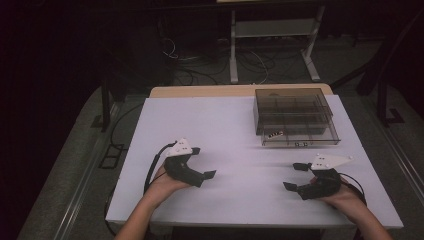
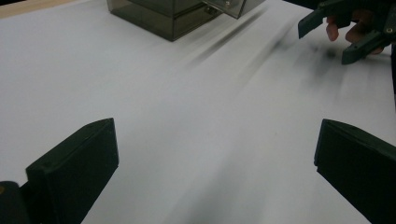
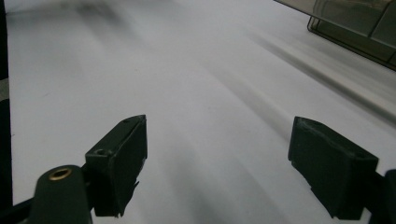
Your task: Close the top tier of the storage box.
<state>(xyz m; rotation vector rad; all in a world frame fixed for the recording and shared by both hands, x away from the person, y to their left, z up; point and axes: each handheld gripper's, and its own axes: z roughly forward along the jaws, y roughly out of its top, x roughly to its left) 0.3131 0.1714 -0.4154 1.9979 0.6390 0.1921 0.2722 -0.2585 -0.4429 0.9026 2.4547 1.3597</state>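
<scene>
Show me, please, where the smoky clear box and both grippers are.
smoky clear box point(image 1: 292, 117), high view, its lid.
left gripper point(image 1: 205, 162), high view, between its fingertips.
right gripper point(image 1: 294, 176), high view, between its fingertips.

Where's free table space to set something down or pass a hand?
Bare: the whole left half of the white table, from the far edge down to the left gripper, and the middle strip between it and the right gripper. Crowded: the far right corner, taken by the smoked plastic organizer box.
</scene>
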